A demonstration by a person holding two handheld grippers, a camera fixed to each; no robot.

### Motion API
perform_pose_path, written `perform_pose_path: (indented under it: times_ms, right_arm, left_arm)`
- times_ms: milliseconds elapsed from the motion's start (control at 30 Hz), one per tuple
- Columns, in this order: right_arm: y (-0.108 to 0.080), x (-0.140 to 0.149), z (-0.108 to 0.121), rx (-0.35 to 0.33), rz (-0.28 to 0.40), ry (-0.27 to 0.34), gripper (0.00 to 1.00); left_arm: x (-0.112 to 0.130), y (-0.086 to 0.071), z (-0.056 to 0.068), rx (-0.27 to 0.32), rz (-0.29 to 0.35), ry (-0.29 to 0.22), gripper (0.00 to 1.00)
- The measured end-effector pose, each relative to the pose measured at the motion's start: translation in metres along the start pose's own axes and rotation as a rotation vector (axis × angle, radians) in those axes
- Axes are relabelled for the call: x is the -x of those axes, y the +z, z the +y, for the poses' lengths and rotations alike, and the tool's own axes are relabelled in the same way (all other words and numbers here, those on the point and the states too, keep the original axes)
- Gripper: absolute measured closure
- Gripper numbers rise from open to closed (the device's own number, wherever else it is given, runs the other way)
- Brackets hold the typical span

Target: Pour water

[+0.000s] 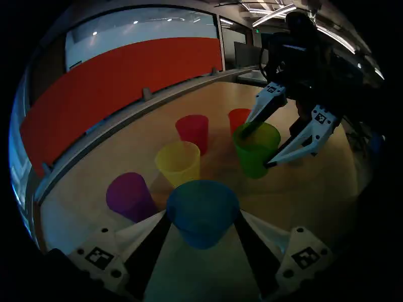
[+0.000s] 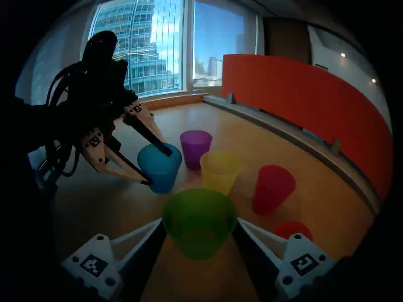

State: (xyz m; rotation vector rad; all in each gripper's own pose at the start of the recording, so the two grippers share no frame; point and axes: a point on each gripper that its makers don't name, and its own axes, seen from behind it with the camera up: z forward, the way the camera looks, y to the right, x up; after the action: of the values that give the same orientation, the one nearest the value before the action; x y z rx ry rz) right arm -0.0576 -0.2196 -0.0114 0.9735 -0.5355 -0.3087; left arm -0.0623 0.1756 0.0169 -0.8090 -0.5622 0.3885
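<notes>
Reading across the left gripper view, a purple cup [image 1: 128,196] stands farthest left on the wooden bench [image 1: 312,196]. A yellow cup [image 1: 177,162] is just beside it, and both are upright and untouched.

Next comes the blue cup [image 1: 201,201], upright between the fingers of the left claw [image 1: 203,215]. Both fingers lie against its sides, so the claw is pinching it around the body. Behind it a red cup [image 1: 192,132] and, further right, an orange cup [image 1: 237,117] stand free on the bench.

Right of those is the green cup [image 1: 259,153], also upright. The right claw [image 1: 256,149] is closed around it, one finger on each side. The right gripper view shows the same grip close up, with the cup wedged between the two fingers.

With a cup held in each claw, the grasping part looks done. The pour itself does not appear to have begun. Neither held cup is tilted, and the blue and green cups are near each other but apart, not rim over rim.

The cups are tinted and the light is dim, so I cannot tell whether either holds water. Nor can I tell for certain whether they are lifted, though the blue cup seems to rest on the bench in the right gripper view.

What is left, as I judge it, is to raise one cup, bring it over the other, tip it and set both down.
</notes>
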Motion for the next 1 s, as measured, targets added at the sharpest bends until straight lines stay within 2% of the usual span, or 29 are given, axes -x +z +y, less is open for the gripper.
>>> perform_pose_path:
  times_ms: [400,1000]
  right_arm:
    - [0.007,0.011,0.0,-0.002,-0.02,0.002,0.11]
    - [0.011,0.025,-0.002,-0.003,-0.03,-0.007,0.1]
  left_arm:
    - [0.01,0.008,0.0,0.009,-0.009,-0.014,0.14]
    - [0.019,0.003,0.0,0.03,0.001,-0.046,0.14]
